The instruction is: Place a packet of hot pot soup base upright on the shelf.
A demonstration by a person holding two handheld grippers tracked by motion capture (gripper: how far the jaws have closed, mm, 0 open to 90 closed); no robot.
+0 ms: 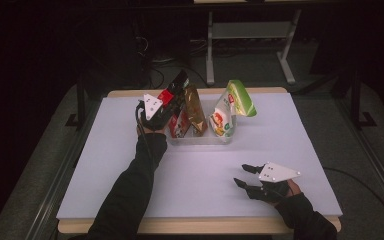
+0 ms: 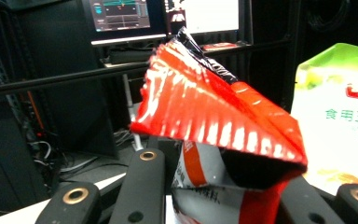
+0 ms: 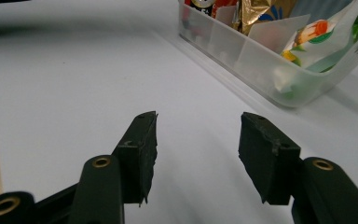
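White tabletop (image 1: 190, 175) lay under dim light, with a clear bin (image 1: 200, 139) near its far edge holding upright pouches. The left claw (image 1: 172, 107) was at the bin's left end, its jaws set around the red snack bag (image 2: 214, 116), whose long axis stood upright and leaned away from the hand. The right claw (image 1: 244, 175) rested open and empty, well apart, so the left hand was nearer.

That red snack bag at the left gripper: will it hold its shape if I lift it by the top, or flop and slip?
The red snack bag will probably crumple: its top is already creased and folded over. The glossy film shines, so it may slip between the left gripper pads. It looks puffy, likely light, and could snag the gold bag beside it in the clear bin.
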